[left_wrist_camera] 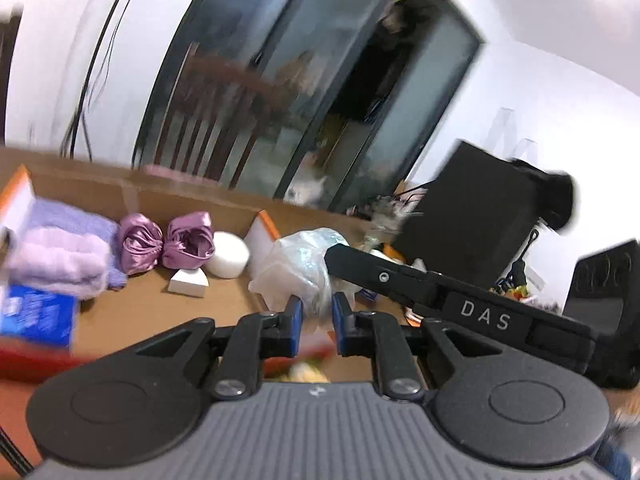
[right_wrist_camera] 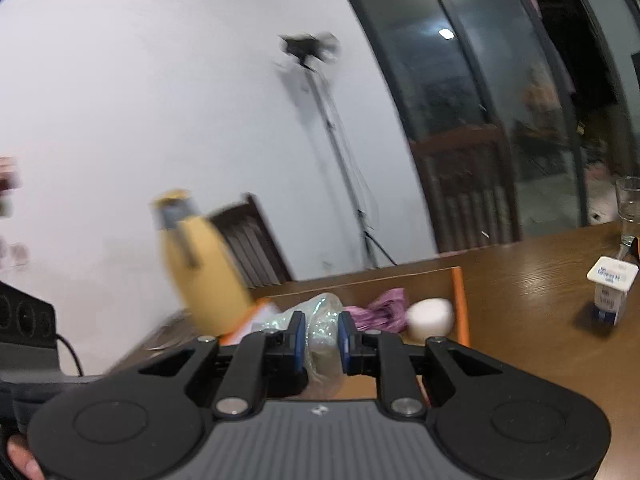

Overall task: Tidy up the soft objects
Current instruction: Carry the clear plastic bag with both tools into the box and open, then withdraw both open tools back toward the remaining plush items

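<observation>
A crumpled clear plastic bag (left_wrist_camera: 304,264) hangs in front of an open cardboard box (left_wrist_camera: 100,196). My left gripper (left_wrist_camera: 318,314) is shut on the bag's lower edge. My right gripper (left_wrist_camera: 340,256) reaches the same bag from the right. In the right wrist view that gripper (right_wrist_camera: 321,340) pinches the bag (right_wrist_camera: 320,320) between its blue pads. Inside the box lie folded lilac towels (left_wrist_camera: 64,252), two pink satin bundles (left_wrist_camera: 164,244), a white round soft thing (left_wrist_camera: 228,254) and a small white box (left_wrist_camera: 188,282). The right wrist view shows a pink bundle (right_wrist_camera: 380,308) and the white round thing (right_wrist_camera: 430,316).
A blue packet (left_wrist_camera: 36,312) lies at the box's near left. A yellow flask (right_wrist_camera: 200,264) stands left of the box. On the wooden table (right_wrist_camera: 520,280) are a small white carton (right_wrist_camera: 610,292) and a glass (right_wrist_camera: 630,208). A black case (left_wrist_camera: 472,220) stands right; chairs behind.
</observation>
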Demonstrator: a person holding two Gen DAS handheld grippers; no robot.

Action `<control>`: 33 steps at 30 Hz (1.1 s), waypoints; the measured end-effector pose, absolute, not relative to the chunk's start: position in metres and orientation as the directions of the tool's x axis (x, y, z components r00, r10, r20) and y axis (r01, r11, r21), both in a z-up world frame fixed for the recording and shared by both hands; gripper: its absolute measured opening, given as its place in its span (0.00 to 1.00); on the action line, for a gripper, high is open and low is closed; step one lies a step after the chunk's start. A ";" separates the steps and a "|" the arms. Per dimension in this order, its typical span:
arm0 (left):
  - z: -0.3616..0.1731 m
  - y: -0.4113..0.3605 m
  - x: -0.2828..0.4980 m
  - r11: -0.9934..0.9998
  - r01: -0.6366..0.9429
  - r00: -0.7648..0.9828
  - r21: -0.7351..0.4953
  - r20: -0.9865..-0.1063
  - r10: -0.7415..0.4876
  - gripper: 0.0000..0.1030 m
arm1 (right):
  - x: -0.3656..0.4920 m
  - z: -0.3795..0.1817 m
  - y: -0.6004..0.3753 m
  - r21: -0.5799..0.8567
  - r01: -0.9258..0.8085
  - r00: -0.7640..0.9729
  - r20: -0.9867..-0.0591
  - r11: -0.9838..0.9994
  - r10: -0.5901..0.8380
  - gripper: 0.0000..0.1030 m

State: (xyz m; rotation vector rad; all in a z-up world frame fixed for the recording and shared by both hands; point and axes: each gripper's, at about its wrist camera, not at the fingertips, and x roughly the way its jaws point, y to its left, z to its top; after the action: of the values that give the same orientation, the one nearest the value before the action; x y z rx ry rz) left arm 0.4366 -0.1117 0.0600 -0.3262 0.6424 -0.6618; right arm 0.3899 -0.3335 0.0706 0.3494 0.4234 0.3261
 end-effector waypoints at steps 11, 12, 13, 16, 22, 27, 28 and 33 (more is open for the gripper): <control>-0.009 -0.131 0.549 0.849 0.290 0.576 -0.442 -0.627 -0.524 0.30 | 0.524 0.015 -0.323 0.192 -0.080 0.805 -0.567 0.978 0.177 0.15; -0.009 -0.128 0.547 0.849 0.304 0.579 -0.432 -0.624 -0.524 0.37 | 0.526 0.012 -0.321 0.177 -0.078 0.808 -0.565 0.981 0.166 0.16; -0.007 -0.125 0.544 0.850 0.314 0.583 -0.423 -0.620 -0.524 0.41 | 0.528 0.013 -0.318 0.172 -0.075 0.809 -0.565 0.982 0.161 0.16; 0.007 -0.114 0.528 0.850 0.353 0.609 -0.392 -0.593 -0.527 0.53 | 0.515 0.021 -0.317 0.153 -0.086 0.824 -0.544 0.985 0.157 0.22; 0.069 -0.097 0.468 0.891 0.408 0.718 -0.198 -0.533 -0.447 0.71 | 0.471 0.072 -0.326 0.110 -0.125 0.870 -0.465 0.986 0.162 0.29; 0.120 -0.066 0.401 0.931 0.348 0.809 -0.109 -0.467 -0.357 0.82 | 0.400 0.125 -0.331 0.056 -0.160 0.911 -0.376 0.985 0.170 0.38; 0.126 -0.062 0.388 0.938 0.336 0.829 -0.082 -0.447 -0.336 0.82 | 0.384 0.133 -0.332 0.043 -0.169 0.917 -0.360 0.985 0.173 0.39; 0.134 -0.037 0.297 0.963 0.269 0.906 -0.025 -0.334 -0.261 0.90 | 0.305 0.144 -0.335 0.028 -0.208 0.931 -0.299 0.978 0.207 0.47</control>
State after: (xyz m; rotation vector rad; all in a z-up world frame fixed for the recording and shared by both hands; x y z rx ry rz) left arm 0.2970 -0.0365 0.1339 0.0221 0.3420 -0.2738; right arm 0.3050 -0.3352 0.1445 -0.0044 0.3060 0.2125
